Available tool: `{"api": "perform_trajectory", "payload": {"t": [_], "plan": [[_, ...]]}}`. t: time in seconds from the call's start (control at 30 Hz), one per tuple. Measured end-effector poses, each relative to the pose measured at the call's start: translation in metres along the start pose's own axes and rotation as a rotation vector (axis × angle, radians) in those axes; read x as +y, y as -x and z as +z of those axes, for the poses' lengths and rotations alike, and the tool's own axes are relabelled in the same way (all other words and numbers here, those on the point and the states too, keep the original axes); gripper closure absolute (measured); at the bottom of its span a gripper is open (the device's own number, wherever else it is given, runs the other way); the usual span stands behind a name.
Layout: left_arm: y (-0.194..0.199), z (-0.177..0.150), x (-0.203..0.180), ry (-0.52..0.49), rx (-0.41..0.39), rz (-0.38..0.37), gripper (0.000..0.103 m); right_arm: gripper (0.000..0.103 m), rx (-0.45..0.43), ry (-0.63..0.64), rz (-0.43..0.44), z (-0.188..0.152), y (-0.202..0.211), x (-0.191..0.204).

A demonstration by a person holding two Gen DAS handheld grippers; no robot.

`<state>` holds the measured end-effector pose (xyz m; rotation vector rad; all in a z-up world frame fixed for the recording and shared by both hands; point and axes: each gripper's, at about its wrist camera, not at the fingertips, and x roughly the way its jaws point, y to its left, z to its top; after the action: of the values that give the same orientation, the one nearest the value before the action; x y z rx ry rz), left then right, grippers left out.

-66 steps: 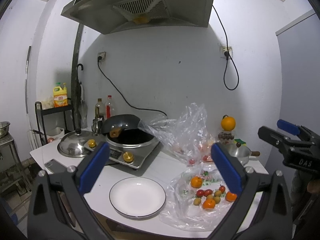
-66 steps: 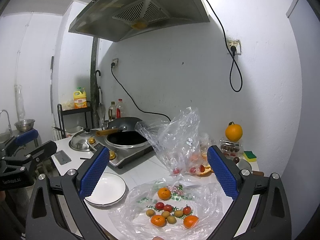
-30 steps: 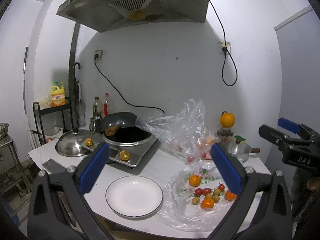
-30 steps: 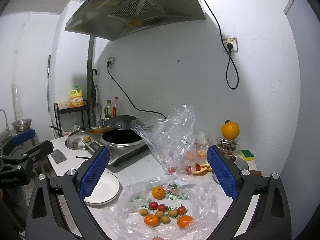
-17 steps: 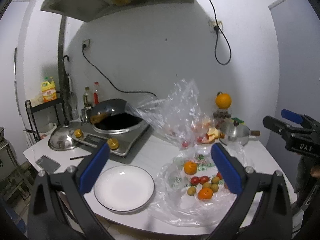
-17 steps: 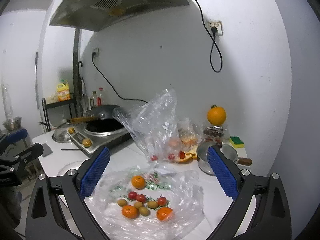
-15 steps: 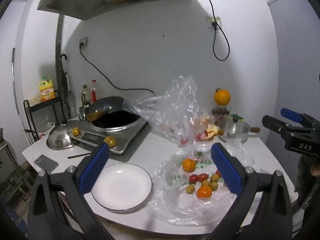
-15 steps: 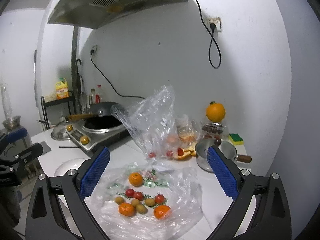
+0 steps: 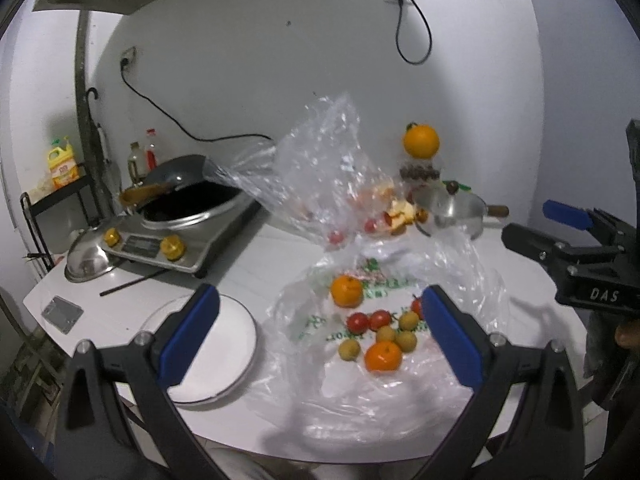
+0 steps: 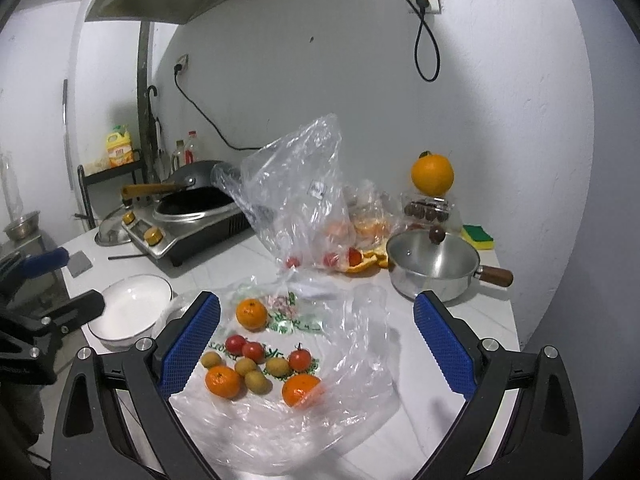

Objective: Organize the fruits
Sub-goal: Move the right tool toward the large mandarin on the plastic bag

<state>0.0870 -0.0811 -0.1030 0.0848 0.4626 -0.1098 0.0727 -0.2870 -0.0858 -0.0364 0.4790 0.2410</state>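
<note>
Several loose fruits lie on a flattened clear bag (image 10: 320,420) at the table's front: tangerines (image 10: 251,313) (image 9: 346,290), cherry tomatoes (image 10: 253,350) (image 9: 357,321) and small yellow-green fruits (image 10: 277,366) (image 9: 406,340). A white plate (image 9: 224,356) (image 10: 132,312) sits bare to their left. My left gripper (image 9: 318,296) hovers open above the plate's right rim and the fruits, holding nothing. My right gripper (image 10: 316,300) is also open and empty, with the fruit pile between and below its fingers.
An upright clear bag (image 10: 300,192) with more fruit stands behind the pile. To the right are a steel pot (image 10: 432,268), a green sponge (image 10: 478,236) and a large orange (image 10: 432,174) on a box. A cooker with a wok (image 9: 188,196), a lid (image 9: 86,258) and a phone (image 9: 62,309) fill the left.
Both grippers have come forward and tilted down toward the table, so the fruit pile and plate look larger and nearer. Both stay open and empty.
</note>
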Motion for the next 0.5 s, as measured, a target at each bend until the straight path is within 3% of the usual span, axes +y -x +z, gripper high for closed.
{"api": "perform_trajectory", "payload": {"t": [0.37,0.5], "plan": [[-0.037,-0.016,-0.028,-0.041,0.086,-0.05,0.005,0.043,0.076,0.054,0.097,-0.015,-0.023,0.004],[-0.051,-0.023,-0.034,-0.051,0.127,-0.065,0.011,0.045,0.108,0.046,0.134,-0.022,-0.034,0.003]]}}
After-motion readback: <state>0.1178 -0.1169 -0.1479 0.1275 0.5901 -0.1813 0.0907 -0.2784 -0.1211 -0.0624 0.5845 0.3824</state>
